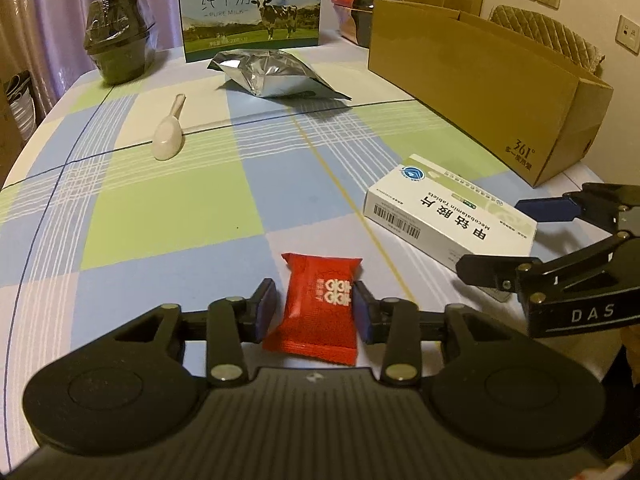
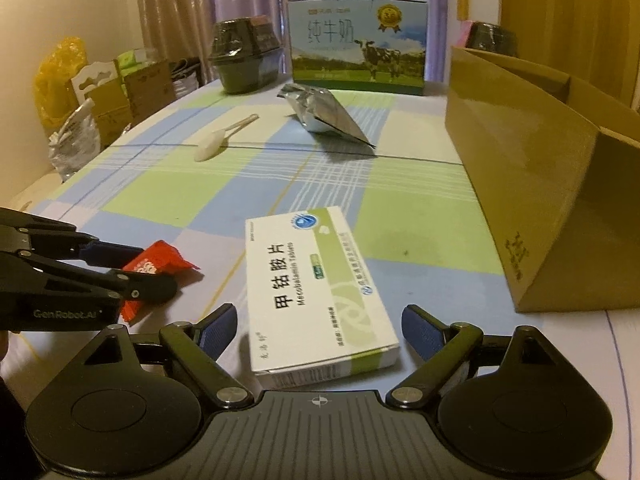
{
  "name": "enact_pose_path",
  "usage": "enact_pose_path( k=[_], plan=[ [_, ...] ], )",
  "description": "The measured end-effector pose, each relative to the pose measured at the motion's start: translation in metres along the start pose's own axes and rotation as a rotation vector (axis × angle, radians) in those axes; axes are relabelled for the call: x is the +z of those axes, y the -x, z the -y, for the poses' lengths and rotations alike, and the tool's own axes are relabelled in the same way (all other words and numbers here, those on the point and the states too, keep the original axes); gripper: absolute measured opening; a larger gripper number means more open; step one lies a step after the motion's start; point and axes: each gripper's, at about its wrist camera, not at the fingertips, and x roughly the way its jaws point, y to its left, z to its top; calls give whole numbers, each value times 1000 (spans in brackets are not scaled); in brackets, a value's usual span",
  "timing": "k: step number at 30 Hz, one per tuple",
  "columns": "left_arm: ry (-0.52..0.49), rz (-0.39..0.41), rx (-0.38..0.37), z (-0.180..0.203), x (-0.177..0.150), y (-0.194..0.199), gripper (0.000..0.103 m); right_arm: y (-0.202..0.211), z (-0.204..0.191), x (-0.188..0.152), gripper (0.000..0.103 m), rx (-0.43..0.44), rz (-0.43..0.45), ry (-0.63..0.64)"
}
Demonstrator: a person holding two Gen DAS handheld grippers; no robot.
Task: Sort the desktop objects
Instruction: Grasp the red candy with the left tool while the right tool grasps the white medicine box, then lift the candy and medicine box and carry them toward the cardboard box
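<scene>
A red snack packet (image 1: 320, 312) lies on the checked tablecloth between the fingers of my left gripper (image 1: 315, 310). The right pad touches it, the left pad stands a sliver off, and the gripper is open. The right wrist view shows the same packet (image 2: 160, 260) between those fingers of the left gripper (image 2: 136, 268). A white and green tablet box (image 2: 316, 292) lies flat with its near end between the wide-open fingers of my right gripper (image 2: 318, 330). From the left wrist view the right gripper (image 1: 496, 240) straddles the tablet box (image 1: 448, 212).
An open brown cardboard box (image 1: 480, 84) stands at the right. Farther back lie a white scoop (image 1: 170, 136) and a silver foil pouch (image 1: 272, 72). A milk carton (image 1: 250, 8) and two dark wrapped bowls (image 1: 120, 44) stand at the far edge. Bags and boxes (image 2: 100, 100) crowd the floor on the left.
</scene>
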Motion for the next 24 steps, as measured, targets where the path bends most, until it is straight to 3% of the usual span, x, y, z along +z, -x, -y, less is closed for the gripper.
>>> enact_pose_path(
  k=[1, 2, 3, 24],
  plan=[
    [0, 0, 7, 0, 0, 1, 29, -1, -2, 0, 83, 0, -6, 9],
    [1, -2, 11, 1, 0, 1, 28, -1, -3, 0, 71, -8, -18, 13],
    [4, -3, 12, 1, -1, 2, 28, -1, -4, 0, 70, -19, -26, 8],
    [18, 10, 15, 1, -5, 3, 33, -14, -11, 2, 71, -4, -29, 63]
  ],
)
